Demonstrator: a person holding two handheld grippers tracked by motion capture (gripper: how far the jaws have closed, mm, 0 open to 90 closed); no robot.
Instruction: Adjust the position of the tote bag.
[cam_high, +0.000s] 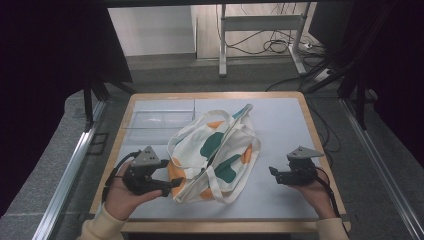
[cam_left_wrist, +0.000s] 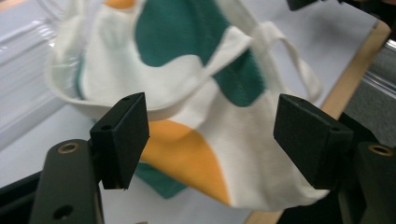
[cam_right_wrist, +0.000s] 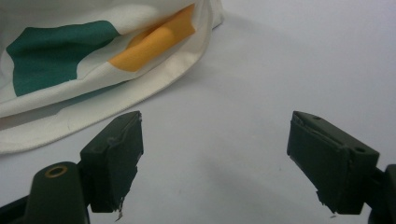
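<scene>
A cream tote bag with green and orange patches lies crumpled on the pale mat that covers the wooden table, roughly at the middle and a little toward the person's side. Its long axis runs on a diagonal in the high view, from the near left corner beside the left gripper up to the far right, where a green-edged tip points away from the person. The two straps trail along the same diagonal, one looping out over the mat at the bag's near end. The left gripper, held in the left hand, sits at the bag's near left end with its jaws spread wide; in the left gripper view the bag lies just beyond and between the pads, with an orange patch nearest, and the cloth is not pinched, though whether a pad touches it cannot be told. The right gripper, in the right hand, hovers over bare mat to the bag's right, apart from it, jaws likewise spread wide with nothing between them; its own view shows the bag's edge at the upper left, clear of the pads. A clear tray lies at the far left of the mat, beside the bag's far left edge.
</scene>
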